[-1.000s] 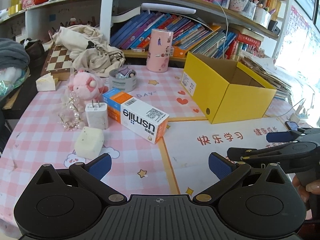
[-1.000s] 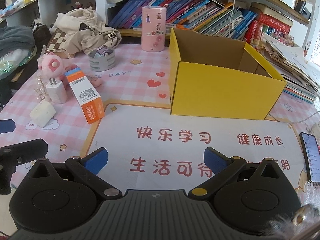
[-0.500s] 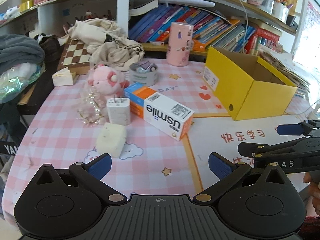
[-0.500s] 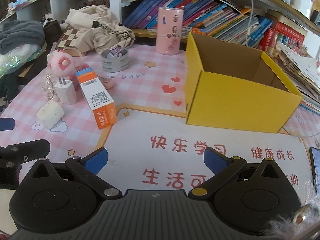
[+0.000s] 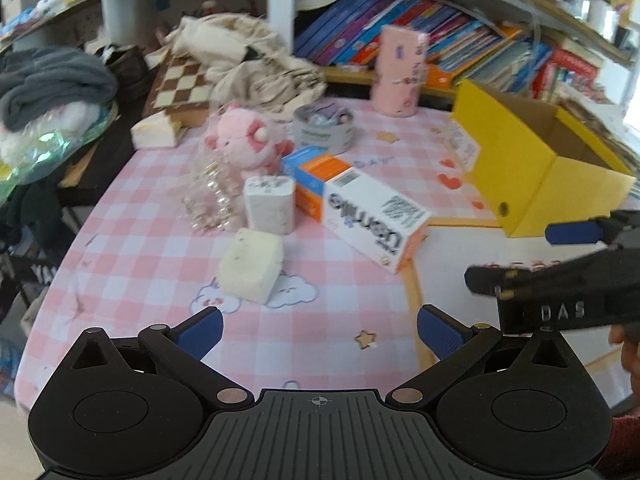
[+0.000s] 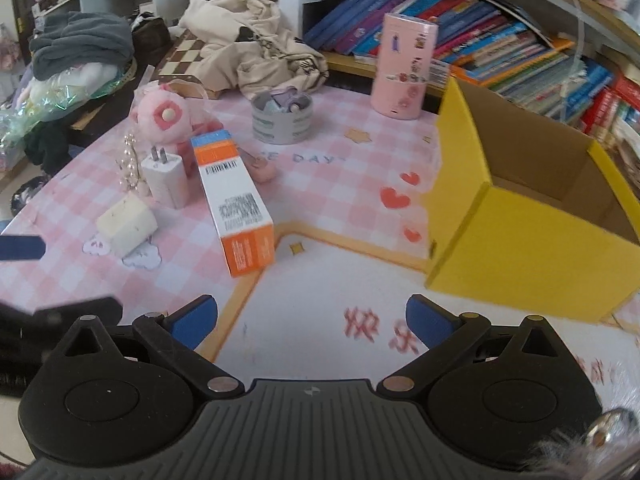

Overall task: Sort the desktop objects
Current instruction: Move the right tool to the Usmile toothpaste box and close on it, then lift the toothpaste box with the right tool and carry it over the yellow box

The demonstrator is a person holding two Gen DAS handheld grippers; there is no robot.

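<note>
- My left gripper (image 5: 318, 330) is spread wide with nothing between its blue pads; it hangs above the pink checked worktop (image 5: 152, 264), touching none of the things.
- My right gripper (image 6: 312, 320) is just as wide apart and holds nothing, above the white part of the mat.
- In the left wrist view, the right gripper comes in from the right edge, blurred, with only a bit of my hand (image 5: 628, 354) showing below it.
- The cream sponge block (image 5: 251, 266) lies nearest my left gripper; the white charger (image 5: 269, 204) stands just behind it, prongs up in the right wrist view.
- The orange and white usmile box (image 5: 356, 206) lies flat beside the charger, one end pointing toward the open yellow box (image 6: 532, 224).
- The pink plush toy (image 5: 244, 144) sits behind the charger, with a string of pearls (image 5: 212, 200) in front of it, hard to make out.
- A grey tape roll (image 6: 282, 118) holds small items I cannot identify; a pink cylinder (image 6: 404, 66) stands beyond it.
- The yellow box's inside is partly hidden by its near wall.
</note>
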